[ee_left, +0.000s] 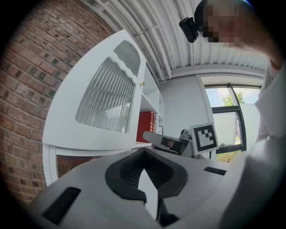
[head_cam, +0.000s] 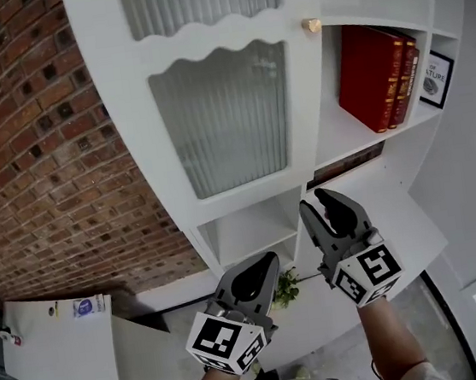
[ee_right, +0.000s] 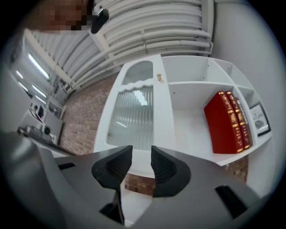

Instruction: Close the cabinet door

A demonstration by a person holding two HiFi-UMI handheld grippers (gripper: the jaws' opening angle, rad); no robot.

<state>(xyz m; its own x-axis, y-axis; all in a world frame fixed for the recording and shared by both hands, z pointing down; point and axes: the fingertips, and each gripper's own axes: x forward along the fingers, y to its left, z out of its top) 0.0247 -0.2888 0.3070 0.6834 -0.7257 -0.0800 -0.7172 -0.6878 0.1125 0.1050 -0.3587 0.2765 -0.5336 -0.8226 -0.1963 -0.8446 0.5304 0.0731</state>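
The white cabinet door (head_cam: 229, 117) with a ribbed glass panel and a gold knob (head_cam: 311, 25) stands swung open, to the left of the open shelf. Red books (head_cam: 374, 73) stand on that shelf. My left gripper (head_cam: 261, 270) is below the door, apart from it, with its jaws shut and empty; the left gripper view shows its tips (ee_left: 144, 154) meeting in front of the door (ee_left: 107, 103). My right gripper (head_cam: 326, 204) is open with nothing between its pads, just below the shelf. The right gripper view has it (ee_right: 141, 154) facing the door (ee_right: 138, 112) and knob (ee_right: 158, 77).
A brick wall (head_cam: 37, 166) runs along the left of the cabinet. A framed picture (head_cam: 436, 79) stands right of the books. Under the door is an open compartment (head_cam: 252, 230), with a small plant (head_cam: 285, 289) lower down. A white table (head_cam: 59, 344) is at lower left.
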